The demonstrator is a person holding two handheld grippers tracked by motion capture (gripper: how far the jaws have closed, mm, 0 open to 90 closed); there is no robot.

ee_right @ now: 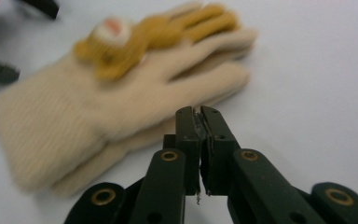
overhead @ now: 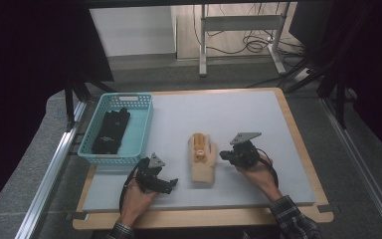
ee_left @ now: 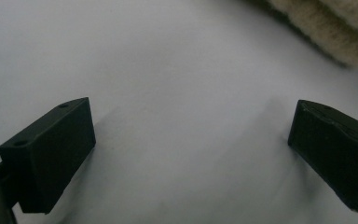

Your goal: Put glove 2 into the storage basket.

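A cream knitted glove [overhead: 202, 162] lies flat on the white mat, fingers pointing away from me, with an orange plush figure [overhead: 199, 145] on top of it. My right gripper [overhead: 225, 155] sits just right of the glove, near its fingers. In the right gripper view its jaws [ee_right: 199, 114] are pressed together with nothing between them, pointing at the glove [ee_right: 98, 107] and the orange figure [ee_right: 154, 32]. My left gripper [overhead: 172, 183] rests left of the glove's cuff. Its jaws [ee_left: 191, 149] stand wide apart over bare mat, with the cuff [ee_left: 335, 28] just beyond them.
A teal plastic basket [overhead: 148, 122] stands at the table's left side and holds black gloves [overhead: 112, 130]. The white mat [overhead: 248, 114] covers most of the wooden tabletop. Metal rails run along both sides of the table.
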